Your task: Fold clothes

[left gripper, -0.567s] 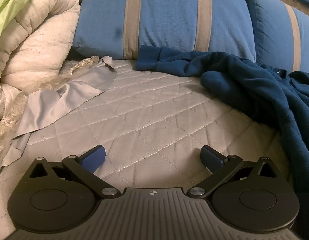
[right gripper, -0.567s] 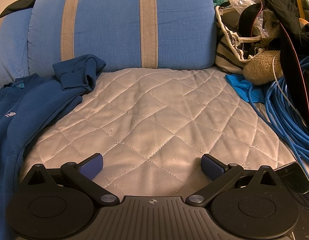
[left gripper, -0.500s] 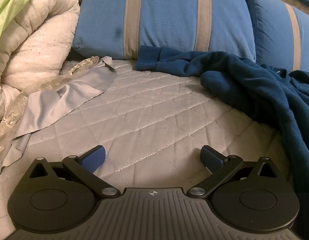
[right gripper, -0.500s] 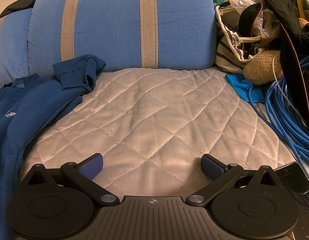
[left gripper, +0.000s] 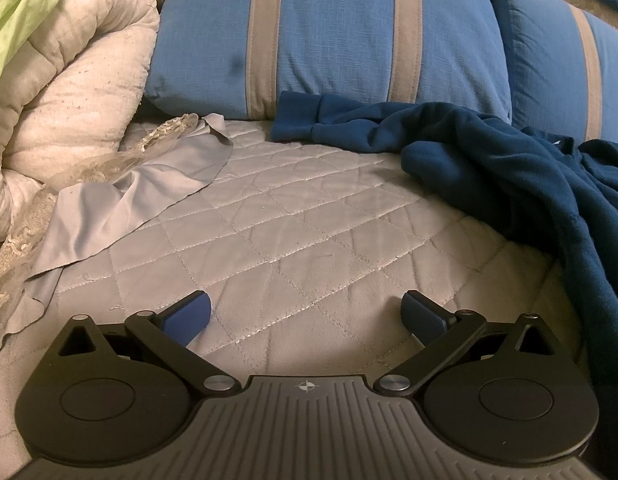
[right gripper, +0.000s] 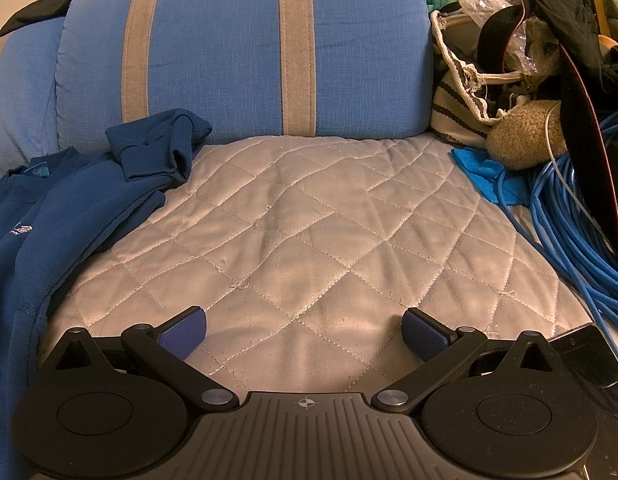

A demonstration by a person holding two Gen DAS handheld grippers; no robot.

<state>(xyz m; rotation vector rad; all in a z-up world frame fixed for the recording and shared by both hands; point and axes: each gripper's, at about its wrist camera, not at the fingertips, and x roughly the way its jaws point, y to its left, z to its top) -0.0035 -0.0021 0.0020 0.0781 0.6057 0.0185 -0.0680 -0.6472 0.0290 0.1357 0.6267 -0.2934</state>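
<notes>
A dark blue sweatshirt (left gripper: 529, 176) lies crumpled on the quilted grey cover (left gripper: 301, 232), its sleeve cuff reaching toward the striped pillow. In the right wrist view the same sweatshirt (right gripper: 69, 216) fills the left side, with a cuff bunched near the pillow. My left gripper (left gripper: 307, 312) is open over bare quilt, left of the sweatshirt, nothing between its fingers. My right gripper (right gripper: 305, 326) is also open over bare quilt (right gripper: 309, 216), to the right of the sweatshirt.
Blue pillows with grey stripes (left gripper: 333, 32) line the back. A white duvet (left gripper: 61, 92) and a thin grey cloth (left gripper: 149, 184) lie at left. At right are coiled blue cable (right gripper: 569, 232), a striped bag (right gripper: 457, 100), a plush toy (right gripper: 521, 132) and a phone (right gripper: 585, 352).
</notes>
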